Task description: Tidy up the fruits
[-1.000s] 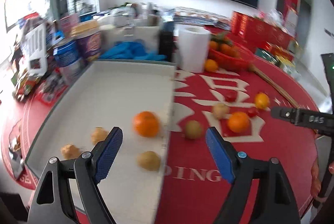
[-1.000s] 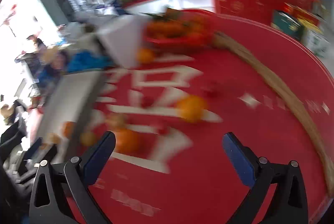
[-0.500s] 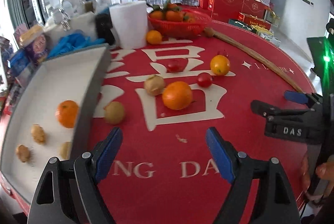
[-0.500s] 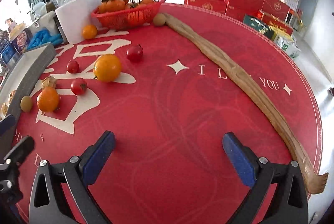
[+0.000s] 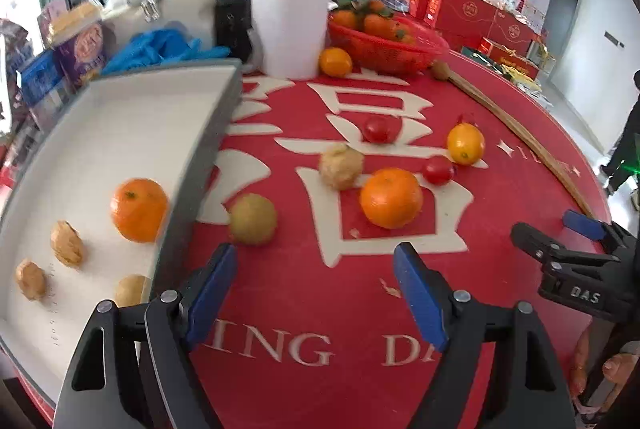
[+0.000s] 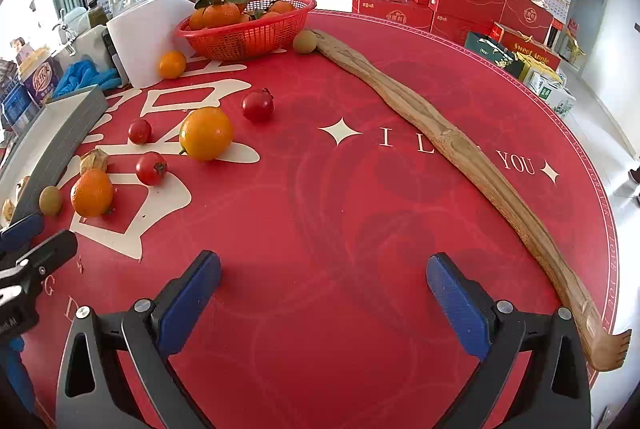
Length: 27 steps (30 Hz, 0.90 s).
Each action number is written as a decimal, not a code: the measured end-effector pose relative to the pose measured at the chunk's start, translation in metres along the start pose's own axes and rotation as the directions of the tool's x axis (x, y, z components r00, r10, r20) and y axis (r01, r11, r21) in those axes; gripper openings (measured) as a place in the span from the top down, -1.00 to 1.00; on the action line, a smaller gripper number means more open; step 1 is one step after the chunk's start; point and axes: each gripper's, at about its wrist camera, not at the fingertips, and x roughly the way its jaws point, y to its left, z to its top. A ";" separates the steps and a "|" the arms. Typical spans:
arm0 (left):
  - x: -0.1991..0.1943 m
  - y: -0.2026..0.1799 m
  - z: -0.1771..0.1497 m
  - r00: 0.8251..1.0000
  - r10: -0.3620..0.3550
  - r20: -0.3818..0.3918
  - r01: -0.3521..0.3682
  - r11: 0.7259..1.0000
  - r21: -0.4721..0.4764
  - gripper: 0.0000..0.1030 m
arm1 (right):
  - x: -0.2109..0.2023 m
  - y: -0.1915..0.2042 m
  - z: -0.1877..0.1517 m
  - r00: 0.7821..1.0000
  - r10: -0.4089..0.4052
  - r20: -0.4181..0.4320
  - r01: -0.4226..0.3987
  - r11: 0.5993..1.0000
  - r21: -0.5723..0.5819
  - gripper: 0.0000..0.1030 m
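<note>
Both grippers hang spread and empty over the red table [image 6: 360, 189]: the left gripper [image 5: 316, 285] beside the tray [image 5: 120, 125], the right gripper [image 6: 324, 293] over bare cloth. Inside the tray lie one orange [image 5: 139, 209] and a few walnuts [image 5: 67, 244]. Loose on the cloth sit another orange [image 5: 391, 197], a kiwi [image 5: 253, 218] close against the tray wall, and small tomatoes [image 5: 439, 169]. Round fruit may roll if a pad nudges it first; the kiwi risks being jammed against that wall.

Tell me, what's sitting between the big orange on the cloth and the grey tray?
In the left wrist view, a greenish-brown round fruit lies between the big orange and the grey tray, close beside the tray's wall, all on the red cloth.
</note>
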 end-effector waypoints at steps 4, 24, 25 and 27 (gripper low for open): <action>0.004 -0.007 0.006 0.999 -0.038 0.001 0.037 0.999 0.010 -0.64 | 0.000 0.000 0.000 1.000 0.000 0.000 0.000 1.000 0.000 -1.00; 0.022 -0.017 0.020 1.000 0.012 0.006 -0.012 0.998 0.057 -0.63 | -0.001 0.000 0.000 1.000 0.003 0.001 -0.003 1.000 0.001 -1.00; 0.024 -0.016 0.024 1.000 -0.001 0.009 0.001 0.999 0.053 -0.63 | -0.001 -0.001 0.000 1.000 0.003 0.002 -0.003 1.000 0.001 -1.00; 0.027 -0.014 0.031 1.000 -0.019 0.012 0.018 0.999 0.047 -0.63 | -0.001 -0.001 0.000 1.000 0.003 0.002 -0.003 1.000 0.001 -1.00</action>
